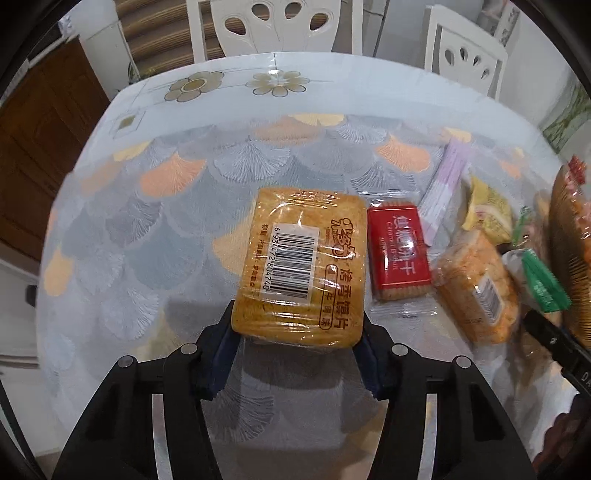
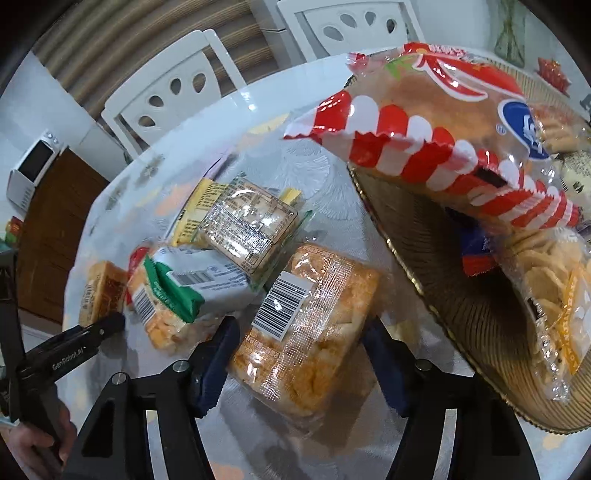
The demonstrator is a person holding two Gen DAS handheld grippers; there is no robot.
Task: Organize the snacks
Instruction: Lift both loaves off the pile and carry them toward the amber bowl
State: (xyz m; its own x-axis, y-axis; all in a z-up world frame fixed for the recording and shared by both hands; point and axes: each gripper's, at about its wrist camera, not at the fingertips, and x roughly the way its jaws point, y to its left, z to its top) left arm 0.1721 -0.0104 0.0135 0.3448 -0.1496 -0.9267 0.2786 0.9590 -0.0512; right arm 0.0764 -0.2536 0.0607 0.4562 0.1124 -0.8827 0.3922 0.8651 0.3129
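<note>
My left gripper (image 1: 297,341) is shut on an orange bread-slice pack (image 1: 301,266) with a barcode label, held just above the table; the same pack also shows in the right wrist view (image 2: 101,291). My right gripper (image 2: 299,354) has its fingers on both sides of an orange cracker pack (image 2: 306,328) with a barcode, lying on the table; contact is unclear. A woven basket (image 2: 424,236) at the right holds a red-and-white striped snack bag (image 2: 424,122) and a round-cracker bag (image 2: 546,288). The left gripper's finger (image 2: 74,347) shows at the left edge.
A red biscuit pack (image 1: 399,251), a pink-striped packet (image 1: 445,184), a yellow pack (image 1: 487,210) and a green-and-white pack (image 2: 192,280) lie on the round table (image 1: 147,206). A clear labelled pack (image 2: 247,225) is there too. White chairs (image 1: 277,26) stand behind.
</note>
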